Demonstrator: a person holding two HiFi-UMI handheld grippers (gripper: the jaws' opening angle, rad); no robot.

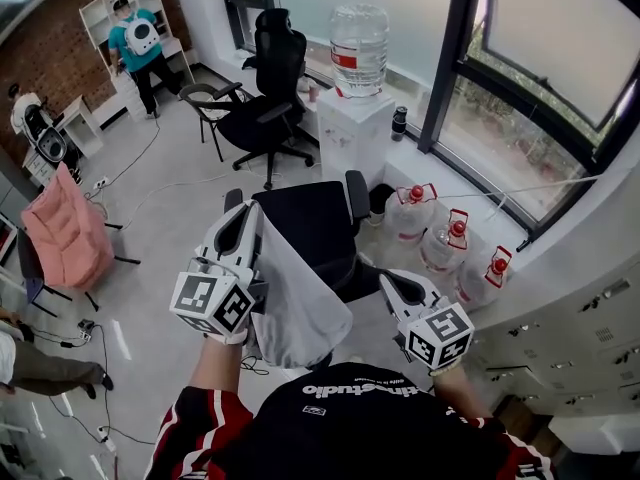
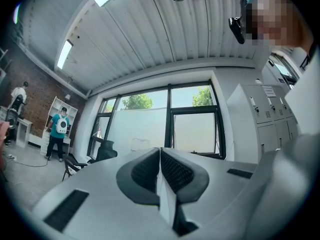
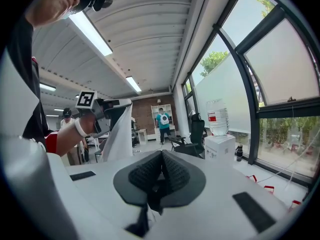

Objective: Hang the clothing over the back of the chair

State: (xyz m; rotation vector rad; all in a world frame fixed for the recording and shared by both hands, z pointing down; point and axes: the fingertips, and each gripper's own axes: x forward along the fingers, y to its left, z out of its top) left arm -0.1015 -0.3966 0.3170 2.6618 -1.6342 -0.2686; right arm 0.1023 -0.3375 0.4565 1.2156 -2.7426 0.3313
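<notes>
Clothing here is a pale grey garment (image 1: 295, 308), hanging in loose folds from the left tool (image 1: 243, 230) in front of the person, just on the near side of the black office chair (image 1: 310, 218) and not yet laid over its back. In the left gripper view, the left tool's jaws are pressed together with a thin white edge of the cloth pinched between them. The right tool (image 1: 388, 280) is held just beside the cloth, to its right; in the right gripper view its jaws meet with nothing visible between them. The fabric looks thin, light and entirely limp, so it should weigh little but sag and bunch from a single pinch point. A second hold on the upper edge, well apart from the first, would probably spread it wide enough to drape evenly. It is not fragile, though smooth cloth may slide off a smooth chair back if it hangs unevenly.
</notes>
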